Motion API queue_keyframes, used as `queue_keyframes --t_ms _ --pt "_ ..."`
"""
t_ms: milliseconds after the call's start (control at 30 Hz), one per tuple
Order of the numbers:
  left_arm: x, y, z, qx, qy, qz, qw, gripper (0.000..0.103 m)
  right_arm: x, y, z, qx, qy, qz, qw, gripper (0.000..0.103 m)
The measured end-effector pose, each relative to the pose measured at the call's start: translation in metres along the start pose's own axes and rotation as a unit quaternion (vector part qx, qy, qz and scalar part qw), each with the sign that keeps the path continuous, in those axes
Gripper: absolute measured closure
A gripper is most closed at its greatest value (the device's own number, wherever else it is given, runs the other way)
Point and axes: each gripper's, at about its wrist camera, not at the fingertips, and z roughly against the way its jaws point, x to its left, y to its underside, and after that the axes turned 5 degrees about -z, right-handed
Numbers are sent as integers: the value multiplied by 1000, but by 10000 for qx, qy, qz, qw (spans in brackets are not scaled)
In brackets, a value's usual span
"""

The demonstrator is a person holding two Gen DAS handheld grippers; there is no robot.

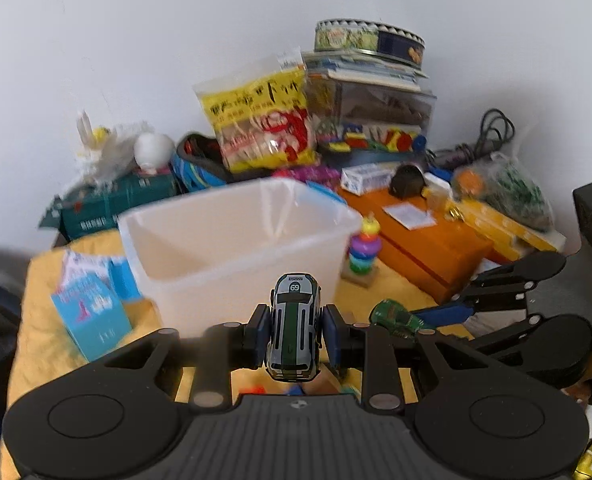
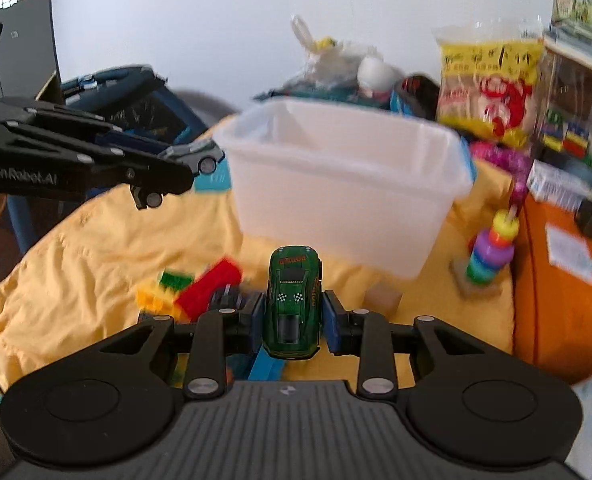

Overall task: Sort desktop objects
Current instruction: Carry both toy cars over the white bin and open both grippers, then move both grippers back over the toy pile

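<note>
Gleaming green car [image 2: 294,304] — checkered hood

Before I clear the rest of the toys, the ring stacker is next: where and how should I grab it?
Grip the ring stacker around its wide lower rings, coming in level from the open yellow cloth side. It stands upright on a small base, box close behind, so a top pinch might only lift loose rings.

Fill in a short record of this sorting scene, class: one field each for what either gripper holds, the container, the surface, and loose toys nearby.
left gripper: shut on silver toy car, number 69 on its roof
right gripper: shut on green toy car
container: white plastic bin, open top, just beyond both cars
surface: yellow cloth
loose toys: building bricks left of the green car; ring stacker right of the bin
</note>
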Motion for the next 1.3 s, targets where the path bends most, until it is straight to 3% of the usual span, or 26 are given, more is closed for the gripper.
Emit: queue_keyframes --t_ms 233,400,567,700,767,1000,1300 --pt "20 -34 -10 -396 -265 -123 9988 71 -6 -51 -1 -746 150 179 9969 69" --pt "33 -54 -31 -561 -548 -208 9967 71 -31 -81 -10 -1188 130 -341 9923 69" --pt "50 -67 -63 -550 -794 -88 9953 71 -50 -104 -31 -1343 268 -666 9883 69" --pt "57 -68 -90 -420 -1030 -42 9938 68 -57 -114 -57 -1171 494 -851 9882 66" --pt "54 -64 -96 -332 -1157 -165 9926 56 -56 -114 -68 -1054 580 -911 9885 62" --pt "28 -33 -66 -295 -803 -472 9952 55 -41 -79 -51 -916 274 -789 9923 63" --pt "-8 23 -7 42 -416 -373 9984 47 -17 -28 -14 -529 54 -412 9977 61"
